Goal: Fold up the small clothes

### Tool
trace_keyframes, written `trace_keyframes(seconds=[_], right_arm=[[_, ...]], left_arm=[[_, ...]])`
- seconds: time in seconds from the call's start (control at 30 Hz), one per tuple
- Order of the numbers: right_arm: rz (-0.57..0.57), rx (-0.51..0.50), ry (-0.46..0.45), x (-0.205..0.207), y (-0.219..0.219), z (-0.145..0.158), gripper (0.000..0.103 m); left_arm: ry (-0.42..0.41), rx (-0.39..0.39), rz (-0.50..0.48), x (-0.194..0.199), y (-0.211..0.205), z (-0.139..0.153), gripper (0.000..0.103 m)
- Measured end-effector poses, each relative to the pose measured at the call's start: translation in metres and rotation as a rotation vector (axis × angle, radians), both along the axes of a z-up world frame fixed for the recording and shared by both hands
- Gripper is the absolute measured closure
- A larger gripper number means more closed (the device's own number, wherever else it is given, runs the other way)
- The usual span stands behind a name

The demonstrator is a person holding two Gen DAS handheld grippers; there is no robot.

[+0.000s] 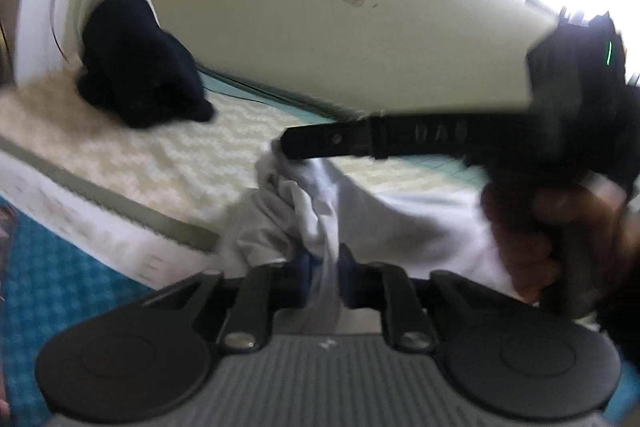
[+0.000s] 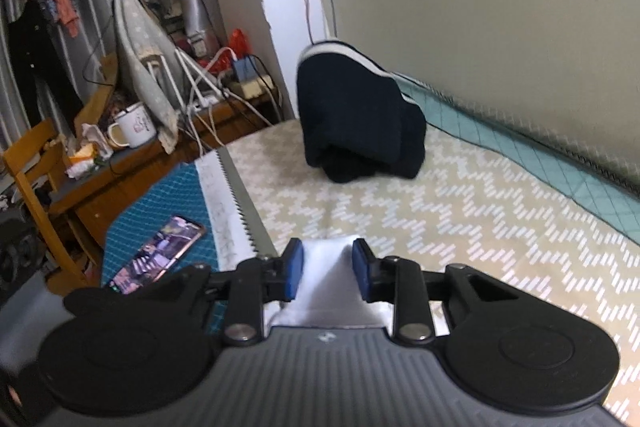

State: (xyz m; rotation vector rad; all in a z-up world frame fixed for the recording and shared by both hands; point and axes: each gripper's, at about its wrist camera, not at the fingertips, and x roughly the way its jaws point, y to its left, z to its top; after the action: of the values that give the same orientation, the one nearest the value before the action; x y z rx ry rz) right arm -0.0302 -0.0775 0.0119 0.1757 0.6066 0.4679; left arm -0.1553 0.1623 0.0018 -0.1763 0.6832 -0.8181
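A white garment (image 1: 400,219) hangs bunched above the zigzag-patterned bed cover (image 1: 168,163). My left gripper (image 1: 326,267) is shut on a fold of it at the bottom of the left wrist view. My right gripper (image 1: 292,145) reaches in from the right, held by a hand (image 1: 552,227), and pinches another bunched edge of the same cloth. In the right wrist view, white fabric (image 2: 324,291) fills the gap between the blue pads (image 2: 294,271) of the right gripper (image 2: 328,267). A folded dark navy garment (image 2: 360,123) lies further up the bed, by the wall.
The bed runs along a cream wall (image 2: 480,27). A phone (image 2: 160,251) lies on a teal mat (image 2: 132,219) beside the bed edge. Beyond it are a cluttered desk with a mug (image 2: 132,127), a wooden chair (image 2: 32,179) and a leaning ironing board (image 2: 140,59).
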Motion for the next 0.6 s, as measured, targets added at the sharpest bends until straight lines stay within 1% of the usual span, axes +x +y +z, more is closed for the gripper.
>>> trace_keyframes(seconds=[0.07, 0.1, 0.13, 0.17, 0.2, 0.27, 0.33, 0.4, 0.47, 0.5, 0.53, 0.6], right_arm=[[0.011, 0.014, -0.015, -0.004, 0.0, 0.004, 0.076], [0.015, 0.025, -0.025, -0.006, 0.0, 0.006, 0.076], [0.018, 0.034, -0.033, -0.008, 0.001, 0.008, 0.076], [0.02, 0.036, -0.037, -0.008, 0.002, 0.009, 0.076], [0.023, 0.03, -0.038, -0.008, 0.004, 0.008, 0.076], [0.026, 0.0, -0.012, -0.003, 0.009, -0.001, 0.076], [0.025, -0.006, 0.049, 0.006, 0.013, -0.021, 0.076], [0.019, 0.01, 0.093, 0.014, 0.013, -0.039, 0.077], [0.007, 0.047, 0.095, 0.018, 0.012, -0.046, 0.078], [-0.001, 0.043, 0.091, 0.02, 0.012, -0.048, 0.085], [-0.01, 0.037, 0.081, 0.021, 0.013, -0.05, 0.088], [-0.017, 0.064, 0.07, 0.022, 0.01, -0.056, 0.089]], left_arm=[[0.092, -0.148, -0.065, 0.004, 0.015, 0.003, 0.092], [0.135, -0.206, -0.091, 0.007, 0.02, 0.0, 0.092], [0.185, -0.262, -0.111, 0.011, 0.024, -0.006, 0.092], [0.224, -0.29, -0.113, 0.015, 0.027, -0.012, 0.092], [0.251, -0.29, -0.098, 0.017, 0.028, -0.018, 0.092], [0.276, -0.239, -0.046, 0.023, 0.03, -0.032, 0.092], [0.299, -0.251, -0.039, 0.025, 0.036, -0.04, 0.092], [0.269, -0.224, -0.018, 0.023, 0.04, -0.038, 0.092], [0.234, -0.19, -0.015, 0.021, 0.039, -0.036, 0.091], [0.212, -0.164, -0.014, 0.019, 0.036, -0.034, 0.091], [0.19, -0.14, -0.01, 0.016, 0.034, -0.032, 0.09], [0.156, -0.107, -0.005, 0.011, 0.032, -0.028, 0.088]])
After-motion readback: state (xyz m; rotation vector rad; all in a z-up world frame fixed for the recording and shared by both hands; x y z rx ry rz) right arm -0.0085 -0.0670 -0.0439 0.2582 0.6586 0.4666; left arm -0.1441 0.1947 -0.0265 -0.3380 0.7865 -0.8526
